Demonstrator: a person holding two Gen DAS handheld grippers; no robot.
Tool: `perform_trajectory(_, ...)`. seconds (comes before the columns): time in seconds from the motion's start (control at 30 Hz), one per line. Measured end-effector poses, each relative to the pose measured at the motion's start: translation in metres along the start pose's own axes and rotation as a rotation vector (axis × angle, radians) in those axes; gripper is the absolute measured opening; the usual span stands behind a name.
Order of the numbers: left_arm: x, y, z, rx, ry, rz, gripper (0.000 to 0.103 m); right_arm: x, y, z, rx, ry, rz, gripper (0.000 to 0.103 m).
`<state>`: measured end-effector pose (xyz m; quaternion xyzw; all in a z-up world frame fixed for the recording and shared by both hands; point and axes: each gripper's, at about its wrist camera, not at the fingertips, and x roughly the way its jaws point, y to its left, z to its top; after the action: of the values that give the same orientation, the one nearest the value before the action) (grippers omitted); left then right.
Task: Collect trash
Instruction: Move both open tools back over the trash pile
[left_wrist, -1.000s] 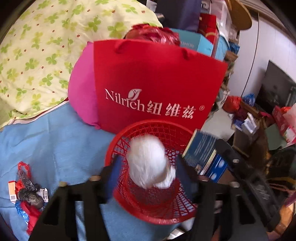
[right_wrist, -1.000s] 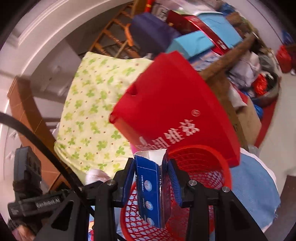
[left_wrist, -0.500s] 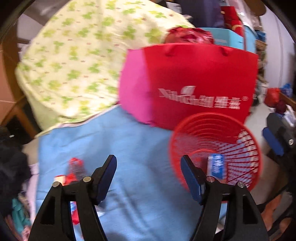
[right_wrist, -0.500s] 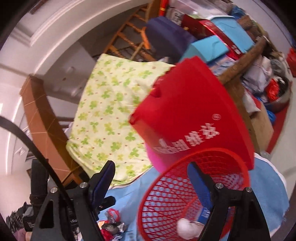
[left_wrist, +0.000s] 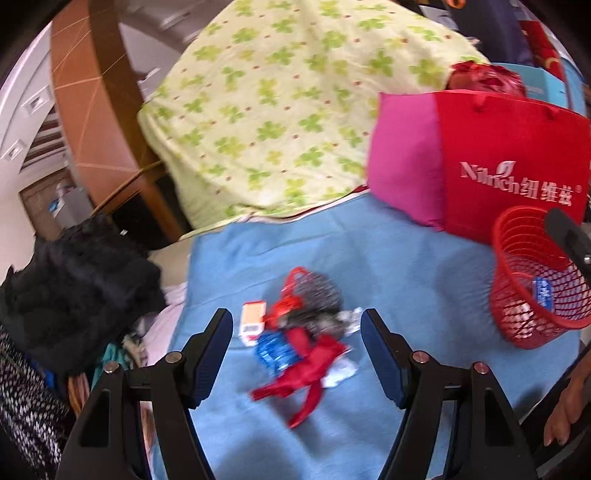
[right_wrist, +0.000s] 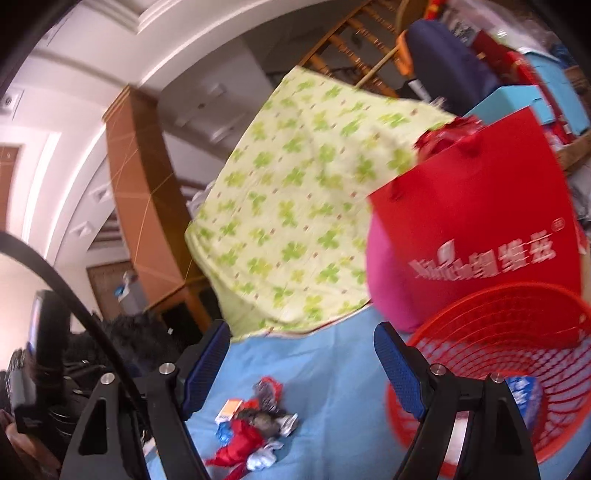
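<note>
A pile of trash (left_wrist: 301, 332) lies on the blue cloth (left_wrist: 388, 258): red plastic scraps, a blue wrapper, a small orange and white box (left_wrist: 252, 319), dark foil. My left gripper (left_wrist: 297, 350) is open and empty, just above and around the pile. A red mesh basket (left_wrist: 532, 280) stands at the right with a blue box (left_wrist: 543, 291) inside. My right gripper (right_wrist: 302, 365) is open and empty, between the pile (right_wrist: 255, 424) and the basket (right_wrist: 509, 354).
A red Nilrich bag (left_wrist: 513, 162) and a pink cushion (left_wrist: 402, 155) stand behind the basket. A green clover quilt (left_wrist: 280, 107) lies at the back. Dark clothes (left_wrist: 74, 288) lie left of the cloth. A wooden post (left_wrist: 99, 110) rises at the left.
Both grippers let go of their loads into the basket: the white wad and the blue box. Both opened and swung left toward the trash pile.
</note>
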<state>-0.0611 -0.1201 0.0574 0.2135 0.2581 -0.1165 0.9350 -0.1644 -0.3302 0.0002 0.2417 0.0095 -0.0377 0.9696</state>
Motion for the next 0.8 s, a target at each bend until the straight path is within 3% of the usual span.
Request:
perform_trajectory(0.3,0.011,0.043,-0.021,-0.076,0.03,0.03,0.073,0.048,0.031,-0.032,-0.027,0.149,0.035,0.084)
perform_trajectory(0.8,0.034,0.08,-0.044,-0.158,0.073,0.032,0.073,0.089,0.059,-0.07,-0.071,0.3,0.057,0.084)
